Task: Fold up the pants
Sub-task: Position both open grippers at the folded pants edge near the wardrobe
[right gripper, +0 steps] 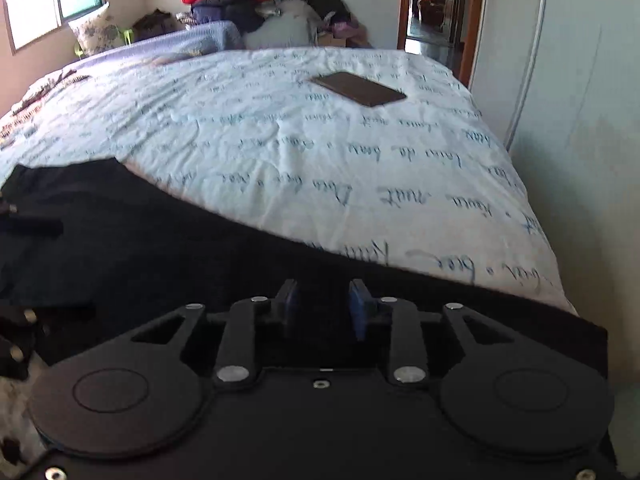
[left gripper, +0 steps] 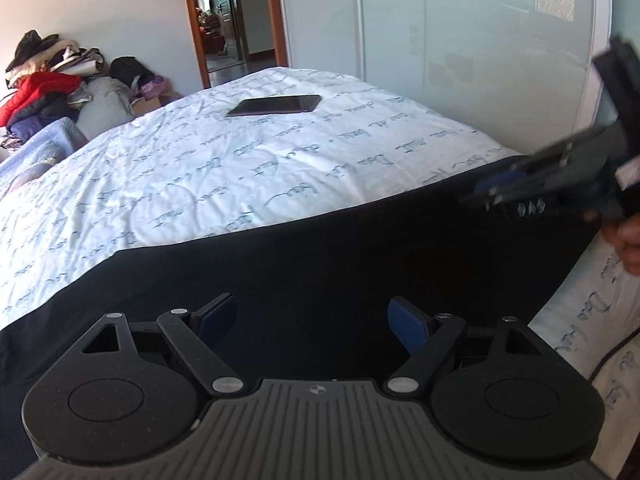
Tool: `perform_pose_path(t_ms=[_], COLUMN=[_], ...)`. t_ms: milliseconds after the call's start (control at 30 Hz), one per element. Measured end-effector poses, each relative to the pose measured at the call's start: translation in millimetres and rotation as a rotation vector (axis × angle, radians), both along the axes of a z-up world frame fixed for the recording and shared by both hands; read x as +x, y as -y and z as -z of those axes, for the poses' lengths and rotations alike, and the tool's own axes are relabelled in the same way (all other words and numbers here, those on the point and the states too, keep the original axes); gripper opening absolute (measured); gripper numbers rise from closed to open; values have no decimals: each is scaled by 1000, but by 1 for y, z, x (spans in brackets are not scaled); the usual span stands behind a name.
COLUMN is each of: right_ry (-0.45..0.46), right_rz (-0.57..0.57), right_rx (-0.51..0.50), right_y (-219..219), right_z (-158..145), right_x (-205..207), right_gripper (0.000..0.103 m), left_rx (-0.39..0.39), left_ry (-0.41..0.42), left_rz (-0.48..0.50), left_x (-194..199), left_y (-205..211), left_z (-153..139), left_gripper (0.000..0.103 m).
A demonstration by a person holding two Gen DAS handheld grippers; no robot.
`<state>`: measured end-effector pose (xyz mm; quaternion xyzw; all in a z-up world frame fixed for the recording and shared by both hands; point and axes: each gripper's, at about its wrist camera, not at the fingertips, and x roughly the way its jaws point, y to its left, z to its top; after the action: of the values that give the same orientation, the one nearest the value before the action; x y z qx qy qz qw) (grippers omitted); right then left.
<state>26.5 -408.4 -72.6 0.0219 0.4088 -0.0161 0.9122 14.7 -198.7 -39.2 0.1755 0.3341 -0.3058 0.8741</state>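
Note:
Black pants (left gripper: 340, 248) lie flat along the near edge of the bed, a long dark band in both views (right gripper: 160, 248). My left gripper (left gripper: 312, 316) is open, its blue pads wide apart, just above the pants with nothing between them. My right gripper (right gripper: 323, 308) has its pads closer together with a gap between them, low over the pants' edge; no cloth shows between the pads. In the left wrist view the right gripper (left gripper: 492, 188) comes in from the right, blurred, over the pants' far end.
A white bedsheet (left gripper: 240, 160) with blue script covers the bed. A dark phone (left gripper: 276, 105) lies on it further back, also in the right wrist view (right gripper: 360, 89). A clothes pile (left gripper: 44, 76) sits beyond the bed. A glass wardrobe (left gripper: 460, 40) stands on the right.

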Motion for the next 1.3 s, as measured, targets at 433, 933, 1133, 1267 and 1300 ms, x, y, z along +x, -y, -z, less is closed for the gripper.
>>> perform_pose_path(t_ms=[433,933,1133,1267,1300], right_ry=[45,196,81,107,131], right_rz=[95,417,313,387,414], right_rx=[19,89,51,44,51], right_y=[21,71,59,71,73], right_z=[2,-23,1,5,1], right_x=[-11,-106,-97,-85,-88], right_gripper=[29,47,50,50,50], left_rx=[20,18,29,13,11], left_ry=[69,15,-44,-60,-63], left_rz=[35,26,-54,-108,-114], left_x=[-2,12,22,30,31], left_y=[45,77,94,101,103], left_z=[6,23,41,35,33], left_gripper=[90,98,99,96,96])
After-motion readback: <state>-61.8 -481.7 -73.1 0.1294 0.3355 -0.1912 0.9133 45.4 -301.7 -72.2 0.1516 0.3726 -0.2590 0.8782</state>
